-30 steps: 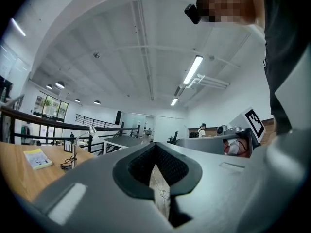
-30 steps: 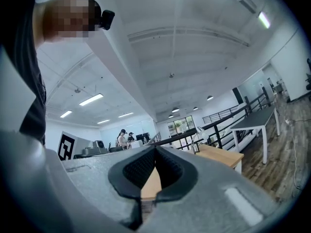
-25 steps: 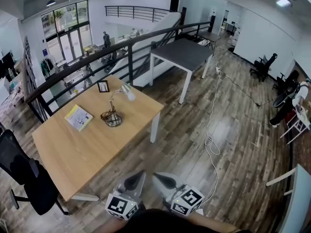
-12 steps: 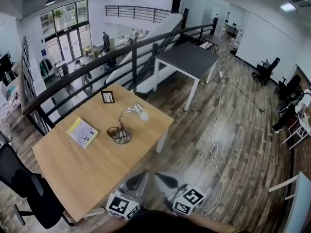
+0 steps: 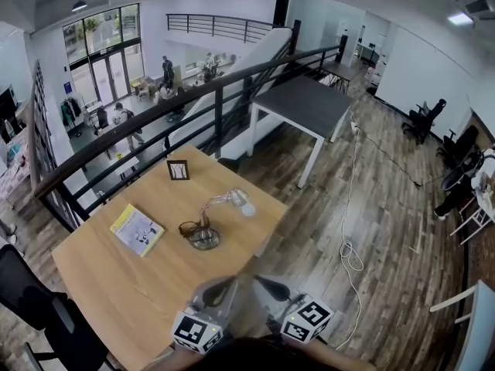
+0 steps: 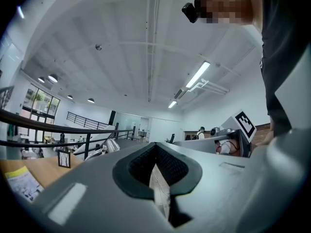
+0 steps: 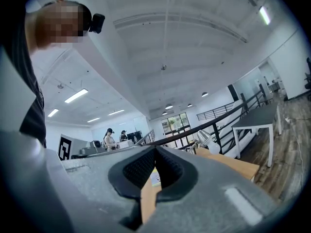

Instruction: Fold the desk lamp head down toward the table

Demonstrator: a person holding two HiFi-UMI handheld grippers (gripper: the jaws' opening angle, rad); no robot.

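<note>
The desk lamp (image 5: 207, 226) stands on the wooden table (image 5: 116, 284), its round base towards me and its silver head (image 5: 241, 202) raised to the right on a bent arm. Both grippers hang at the bottom of the head view, short of the lamp and level. Nothing is between the shut jaws of my left gripper (image 5: 216, 291) or my right gripper (image 5: 271, 288). Past the closed tips of the left gripper (image 6: 155, 144), the left gripper view shows the lamp head (image 6: 112, 145). Beyond the closed right gripper (image 7: 156, 148), the lamp head (image 7: 206, 139) appears again.
A yellow booklet (image 5: 137, 229) lies left of the lamp and a small photo frame (image 5: 179, 169) stands at the table's far edge. A black railing (image 5: 155, 122) runs behind the table. A black office chair (image 5: 31, 315) sits at lower left, a grey table (image 5: 302, 99) beyond, and a white cable (image 5: 348, 246) on the floor.
The table and lamp have drawn closer and lower in the head view. Both grippers have moved forward with me, still shut, and now sit over the table's near corner.
</note>
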